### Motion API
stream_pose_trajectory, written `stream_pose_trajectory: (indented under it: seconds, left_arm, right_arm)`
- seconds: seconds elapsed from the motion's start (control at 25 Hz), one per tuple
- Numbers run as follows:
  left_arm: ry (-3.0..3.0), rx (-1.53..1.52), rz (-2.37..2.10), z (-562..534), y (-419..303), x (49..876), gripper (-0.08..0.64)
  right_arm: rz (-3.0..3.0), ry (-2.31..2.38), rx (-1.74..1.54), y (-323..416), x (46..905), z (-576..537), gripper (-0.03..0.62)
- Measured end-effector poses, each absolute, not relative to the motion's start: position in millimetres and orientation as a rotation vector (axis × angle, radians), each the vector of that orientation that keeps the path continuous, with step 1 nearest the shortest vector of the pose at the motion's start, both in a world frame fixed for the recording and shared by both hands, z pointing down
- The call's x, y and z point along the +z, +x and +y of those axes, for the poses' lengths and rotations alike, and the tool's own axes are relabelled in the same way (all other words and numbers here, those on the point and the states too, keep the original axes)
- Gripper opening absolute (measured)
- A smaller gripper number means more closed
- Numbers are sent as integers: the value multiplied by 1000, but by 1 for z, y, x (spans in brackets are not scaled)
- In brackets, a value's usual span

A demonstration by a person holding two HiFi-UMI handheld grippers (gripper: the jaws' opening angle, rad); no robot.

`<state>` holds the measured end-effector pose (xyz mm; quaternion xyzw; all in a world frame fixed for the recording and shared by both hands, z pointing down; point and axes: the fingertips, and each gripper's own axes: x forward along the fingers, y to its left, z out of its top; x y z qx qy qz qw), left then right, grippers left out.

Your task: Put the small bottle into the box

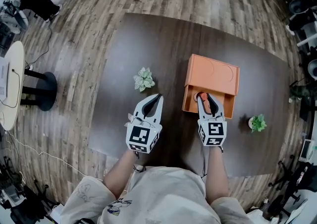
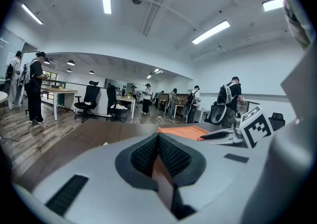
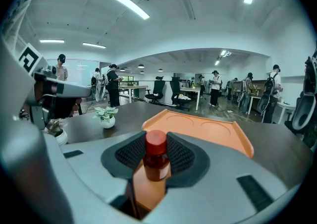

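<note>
My right gripper (image 1: 208, 102) pinches the small amber bottle with a red cap (image 3: 157, 159) upright over the open orange rectangular box (image 1: 187, 100), ready for lowering, I think. Left gripper (image 1: 153, 102) waits aside, jaws together, empty.

Steep overhead head view; low forward gripper views; orange box (image 1: 213, 75) in all.

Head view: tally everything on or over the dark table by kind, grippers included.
Potted plant: 2
Orange box: 1
Small bottle: 1
Grippers, the left gripper and the right gripper: 2
Total: 6
</note>
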<state>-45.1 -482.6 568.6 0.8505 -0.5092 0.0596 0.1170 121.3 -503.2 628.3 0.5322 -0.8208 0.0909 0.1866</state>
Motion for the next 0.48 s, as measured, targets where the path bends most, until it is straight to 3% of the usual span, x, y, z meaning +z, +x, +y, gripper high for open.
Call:
stream_pose_trajectory:
  seconds: [0.48]
  left_arm:
    - [2497, 159, -1481, -479, -43, 564, 2]
  right_arm:
    - [-2316, 1498, 297, 121, 630, -503, 138]
